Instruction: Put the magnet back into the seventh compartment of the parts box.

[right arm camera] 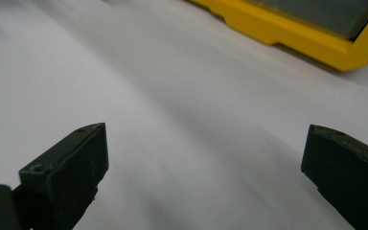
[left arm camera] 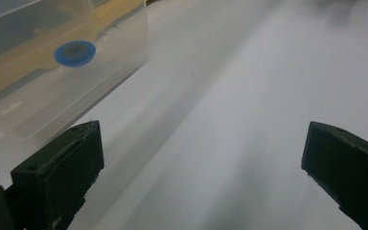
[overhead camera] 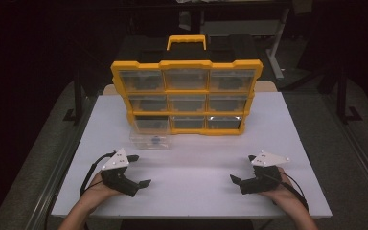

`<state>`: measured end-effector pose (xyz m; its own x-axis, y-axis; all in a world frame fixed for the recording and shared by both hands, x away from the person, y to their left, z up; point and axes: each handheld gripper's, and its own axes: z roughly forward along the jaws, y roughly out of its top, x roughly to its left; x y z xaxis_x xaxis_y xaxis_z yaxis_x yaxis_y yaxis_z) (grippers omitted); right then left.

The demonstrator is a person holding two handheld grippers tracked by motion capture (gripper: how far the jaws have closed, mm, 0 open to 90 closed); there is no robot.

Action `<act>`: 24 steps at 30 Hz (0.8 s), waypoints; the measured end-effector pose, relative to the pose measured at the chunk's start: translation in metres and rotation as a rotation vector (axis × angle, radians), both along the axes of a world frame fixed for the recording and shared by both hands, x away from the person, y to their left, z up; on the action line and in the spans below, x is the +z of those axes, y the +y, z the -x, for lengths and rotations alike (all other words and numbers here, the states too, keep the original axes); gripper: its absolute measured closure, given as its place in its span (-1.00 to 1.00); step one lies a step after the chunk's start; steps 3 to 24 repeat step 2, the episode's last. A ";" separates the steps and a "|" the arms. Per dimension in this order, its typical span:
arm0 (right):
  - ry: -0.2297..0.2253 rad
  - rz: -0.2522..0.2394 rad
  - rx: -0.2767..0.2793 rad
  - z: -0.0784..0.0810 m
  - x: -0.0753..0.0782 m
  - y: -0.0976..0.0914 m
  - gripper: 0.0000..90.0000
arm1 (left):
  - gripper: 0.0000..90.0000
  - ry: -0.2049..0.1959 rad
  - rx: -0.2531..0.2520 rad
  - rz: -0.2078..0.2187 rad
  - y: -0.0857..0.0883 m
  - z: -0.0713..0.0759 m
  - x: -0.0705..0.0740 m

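Ahead of our left gripper (overhead camera: 136, 170), just off its outer jaw, sits one clear drawer (overhead camera: 149, 134), pulled out of the bottom-left slot of the yellow organiser (overhead camera: 187, 98) and resting on the white table (overhead camera: 196, 167). Left gripper: jaws spread wide, holding nothing. Right gripper (overhead camera: 242, 168): likewise wide open and empty, well apart from the drawer, the organiser's lower corner (right arm camera: 287, 33) beyond it. Step in hand, as we judge it: the approach, before any grasp. Next move calls for bringing our left jaws onto the drawer's near wall, squarely, since clear plastic may slip. Left gripper view adds a blue disc (left arm camera: 75, 52) lying in the drawer (left arm camera: 52, 72); the high view gives the full nine-drawer layout.
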<state>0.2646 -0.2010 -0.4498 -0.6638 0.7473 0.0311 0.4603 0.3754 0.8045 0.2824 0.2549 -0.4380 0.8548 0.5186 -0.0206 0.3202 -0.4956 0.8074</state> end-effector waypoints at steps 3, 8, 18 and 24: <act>0.013 0.018 -0.004 0.000 -0.002 0.000 -0.96 | -0.99 0.006 0.007 -0.019 0.000 -0.001 -0.002; 0.013 0.018 -0.004 0.000 -0.002 0.000 -0.96 | -0.99 0.006 0.007 -0.019 0.000 -0.001 -0.002; 0.013 0.018 -0.004 0.000 -0.002 0.000 -0.96 | -0.99 0.006 0.007 -0.019 0.000 -0.001 -0.002; 0.013 0.018 -0.004 0.000 -0.002 0.000 -0.96 | -0.99 0.006 0.007 -0.019 0.000 -0.001 -0.002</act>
